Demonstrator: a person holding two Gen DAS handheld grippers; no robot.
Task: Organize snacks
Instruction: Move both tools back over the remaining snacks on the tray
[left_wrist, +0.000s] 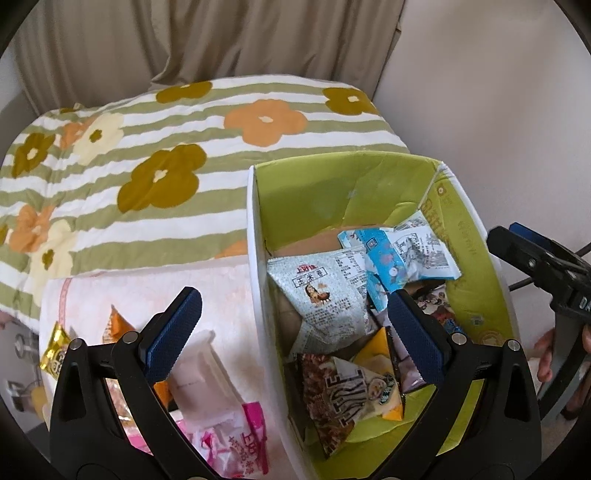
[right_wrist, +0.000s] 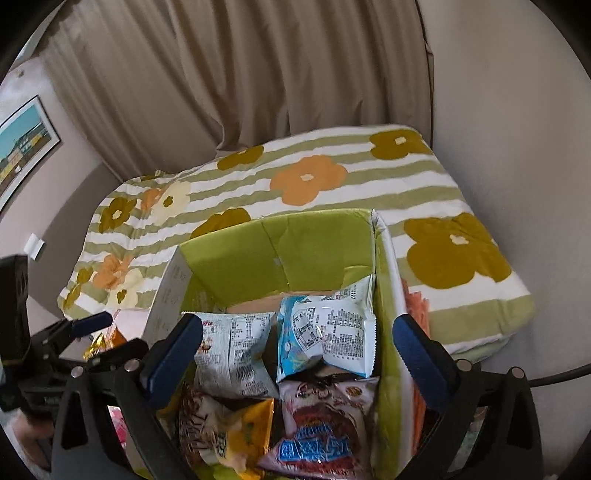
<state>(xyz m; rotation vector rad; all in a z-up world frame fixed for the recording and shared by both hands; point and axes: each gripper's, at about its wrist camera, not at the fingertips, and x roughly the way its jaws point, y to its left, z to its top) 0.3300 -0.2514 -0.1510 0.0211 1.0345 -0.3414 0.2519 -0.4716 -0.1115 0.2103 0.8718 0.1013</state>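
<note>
In the left wrist view the left gripper (left_wrist: 293, 332) fills the lower middle of the frame, its jaws spread wide and grasping nothing; one blue pad (left_wrist: 173, 332) hangs over the pink towel (left_wrist: 155, 288), the other over the inside of the box (left_wrist: 258, 280). The box, green inside and white outside, takes the centre and right of the frame and stands on a striped flower quilt (left_wrist: 147, 155). Inside it lie several snack packs: a pale corn pack (left_wrist: 325, 295) in the middle, a blue-and-white pack (left_wrist: 399, 258) above it toward the upper right, and a brown-and-yellow pack (left_wrist: 343, 395) at the bottom. Left of the box, on the towel at lower left, lie more snacks still outside: a gold pack (left_wrist: 55, 350), an orange pack (left_wrist: 118, 325) and a pink pack (left_wrist: 236, 439). The right gripper (left_wrist: 546, 273) enters at the right edge; from here I cannot tell how its jaws stand.

In the right wrist view the right gripper (right_wrist: 295, 354) sits at the lower middle, jaws released and wide apart, empty, above the box (right_wrist: 280, 247). Between its pads show the corn pack (right_wrist: 236, 354), the blue-and-white pack (right_wrist: 328, 332), the brown-and-yellow pack (right_wrist: 221, 424) and a brown pack with blue lettering (right_wrist: 325, 424) at the bottom. The left gripper (right_wrist: 74, 332) shows at the left edge. A beige curtain (right_wrist: 240, 74) hangs across the top, and a framed picture (right_wrist: 22, 147) is at the upper left
</note>
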